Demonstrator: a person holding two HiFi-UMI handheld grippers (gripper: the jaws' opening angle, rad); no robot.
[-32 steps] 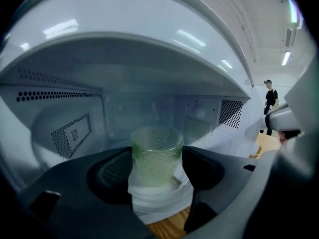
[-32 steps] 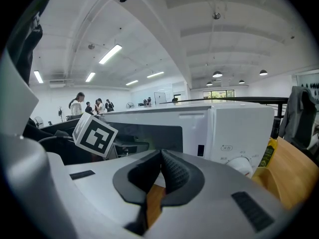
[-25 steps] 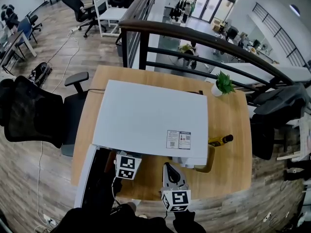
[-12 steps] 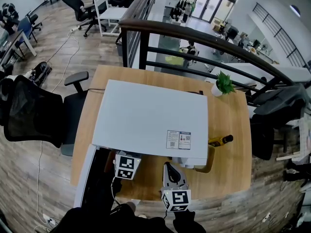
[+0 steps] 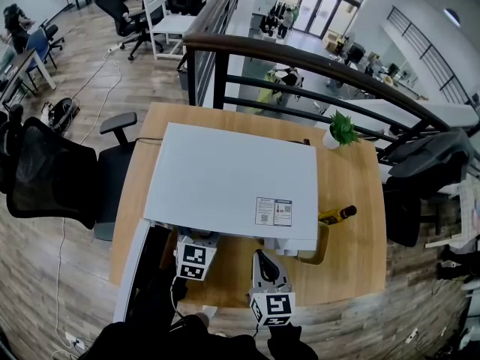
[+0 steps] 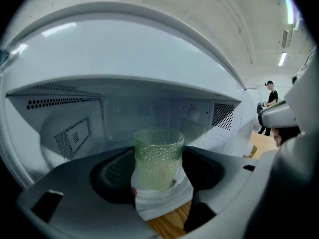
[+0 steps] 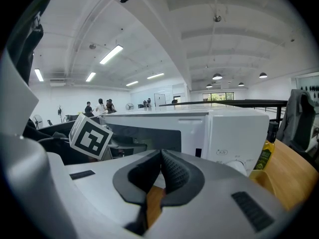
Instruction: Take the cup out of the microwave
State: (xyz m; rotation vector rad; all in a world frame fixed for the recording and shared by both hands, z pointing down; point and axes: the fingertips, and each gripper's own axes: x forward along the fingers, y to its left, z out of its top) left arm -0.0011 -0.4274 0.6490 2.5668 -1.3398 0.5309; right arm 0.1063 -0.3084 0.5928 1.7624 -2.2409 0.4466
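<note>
The big wooden desk [image 5: 352,193] fills the middle of the head view, and the white microwave [image 5: 232,182] sits on top of it. Its door [image 5: 133,268] hangs open at the lower left. The left tongs [image 6: 158,176] reach into the open box. They are spread wide, with the cup [image 6: 158,156] right between them. The dark pads [image 6: 112,176] look like they touch the cup on both sides, so I think it is held. I can't tell how hard the squeeze is. The cup is bumpy green glass. It stands up straight, low in the middle of the left gripper view, on a white thing [image 6: 162,203] I can't name, close to the front of the box. The right tongs [image 7: 160,158] are shut tight with nothing in them. They wait in front of the microwave, at the bottom middle of the head view. Here is what could go wrong. Glass is slippery, so if the squeeze is weak the cup could slide down and drop onto the desk. If it comes out crooked, it could bump the roof of the box, or the front edge, and tip. If there is drink in it, which I can't see, a fast pull would spill it. A bump on the open door could shake it loose too.
</note>
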